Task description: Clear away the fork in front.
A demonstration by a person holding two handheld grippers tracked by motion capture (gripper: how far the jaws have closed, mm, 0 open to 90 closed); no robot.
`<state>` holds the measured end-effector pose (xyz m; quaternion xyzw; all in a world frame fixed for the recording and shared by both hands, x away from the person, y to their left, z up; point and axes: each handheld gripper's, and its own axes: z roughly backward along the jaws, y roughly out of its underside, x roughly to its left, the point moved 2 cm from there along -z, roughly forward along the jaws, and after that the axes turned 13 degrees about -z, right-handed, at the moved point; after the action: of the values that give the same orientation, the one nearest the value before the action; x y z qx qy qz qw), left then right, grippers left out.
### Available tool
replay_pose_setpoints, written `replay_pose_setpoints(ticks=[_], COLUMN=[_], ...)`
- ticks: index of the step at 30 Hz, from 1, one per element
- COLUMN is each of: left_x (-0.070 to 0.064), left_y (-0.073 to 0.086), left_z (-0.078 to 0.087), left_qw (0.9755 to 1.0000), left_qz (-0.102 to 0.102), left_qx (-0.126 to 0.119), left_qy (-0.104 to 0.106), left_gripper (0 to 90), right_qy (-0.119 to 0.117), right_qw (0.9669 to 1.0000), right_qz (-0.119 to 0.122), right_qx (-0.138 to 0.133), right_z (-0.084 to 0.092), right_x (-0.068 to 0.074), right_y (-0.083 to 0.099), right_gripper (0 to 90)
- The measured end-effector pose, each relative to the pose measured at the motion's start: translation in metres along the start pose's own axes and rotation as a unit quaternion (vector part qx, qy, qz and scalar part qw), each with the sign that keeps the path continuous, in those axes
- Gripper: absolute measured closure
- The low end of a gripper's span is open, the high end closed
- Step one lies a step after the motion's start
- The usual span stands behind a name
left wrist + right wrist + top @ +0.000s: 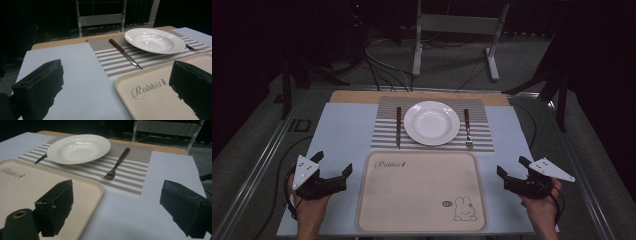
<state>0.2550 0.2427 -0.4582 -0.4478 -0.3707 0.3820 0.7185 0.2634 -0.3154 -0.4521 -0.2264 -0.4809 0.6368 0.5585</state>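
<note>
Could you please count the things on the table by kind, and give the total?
Plate: 1
Knife: 1
Fork: 1
Striped placemat: 1
Beige tray: 1
Total: 5 things. Both claws, left and right, are open and hold nothing.

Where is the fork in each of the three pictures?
High view: the fork lies on the striped placemat, right of the white plate.
Left gripper view: just the fork's tines peek out at the right edge, behind the plate.
Right gripper view: the fork lies mid-picture, right of the plate.
Shared landmark: the white plate.
</note>
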Motion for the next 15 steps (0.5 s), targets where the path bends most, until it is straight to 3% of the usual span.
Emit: replay_pose_setpoints(ticks=[15], left_x=[0.0], left_y=[0.0], left_z=[0.0], left_qw=[1.0], left_qz=[0.0], left_qx=[-0.002], left_qy=[-0.001], left_gripper=[0.2], right_qy=[0.006], right_qw=[0.9999], right_qz=[-0.001], right_qx=[-0.009], right_z=[-0.01], right_x=[-0.003], right_y=[-0.026], right_gripper=[11.3])
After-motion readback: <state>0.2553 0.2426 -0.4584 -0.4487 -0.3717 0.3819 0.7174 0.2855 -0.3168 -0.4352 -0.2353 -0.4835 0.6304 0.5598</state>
